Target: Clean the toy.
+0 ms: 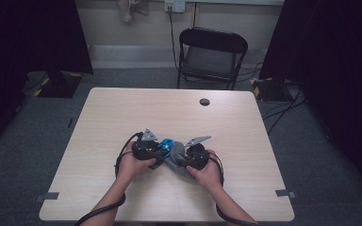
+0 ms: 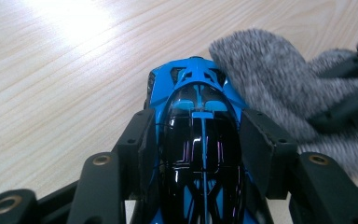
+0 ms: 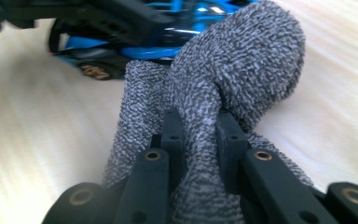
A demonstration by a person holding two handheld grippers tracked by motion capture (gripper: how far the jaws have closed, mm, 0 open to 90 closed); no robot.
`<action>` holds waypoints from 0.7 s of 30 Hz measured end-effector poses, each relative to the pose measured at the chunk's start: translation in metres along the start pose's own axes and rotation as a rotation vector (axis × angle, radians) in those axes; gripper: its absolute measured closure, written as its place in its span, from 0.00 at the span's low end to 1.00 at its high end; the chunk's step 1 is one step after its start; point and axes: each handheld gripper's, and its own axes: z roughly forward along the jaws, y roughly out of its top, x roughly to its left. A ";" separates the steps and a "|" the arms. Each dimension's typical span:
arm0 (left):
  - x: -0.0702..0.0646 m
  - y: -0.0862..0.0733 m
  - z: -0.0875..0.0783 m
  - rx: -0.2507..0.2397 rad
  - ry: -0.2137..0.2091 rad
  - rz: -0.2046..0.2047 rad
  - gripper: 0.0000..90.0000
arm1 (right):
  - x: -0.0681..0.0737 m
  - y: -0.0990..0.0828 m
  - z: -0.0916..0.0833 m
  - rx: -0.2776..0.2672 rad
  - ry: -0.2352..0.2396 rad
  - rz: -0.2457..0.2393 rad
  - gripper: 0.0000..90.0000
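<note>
Grey knit cloth (image 3: 223, 84) is clenched in the right gripper (image 3: 200, 126); the left gripper (image 2: 200, 135) grips a blue toy car (image 2: 196, 116) near the desk's (image 1: 122, 113) front edge. Hard wiping could twist the glossy car loose.

High view fixed above near edge of counter (image 1: 122, 108), facing forward and down, far off, left gripper view tight along its tool onto blue toy car (image 2: 193, 93), right gripper view tight on grey cloth (image 3: 233, 60), all three share car and cloth
</note>
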 end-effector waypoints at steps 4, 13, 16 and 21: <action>0.001 0.000 0.000 0.002 0.010 0.015 0.53 | 0.013 0.001 0.004 0.007 0.032 -0.028 0.86; 0.000 0.000 0.000 -0.001 -0.003 -0.005 0.53 | 0.030 0.002 0.010 0.014 0.076 -0.058 0.86; 0.000 0.000 0.000 -0.001 -0.001 -0.005 0.53 | 0.033 0.001 0.010 0.016 0.089 -0.064 0.86; 0.000 0.000 0.000 0.000 -0.002 -0.006 0.53 | 0.040 0.001 0.012 0.013 0.108 -0.072 0.86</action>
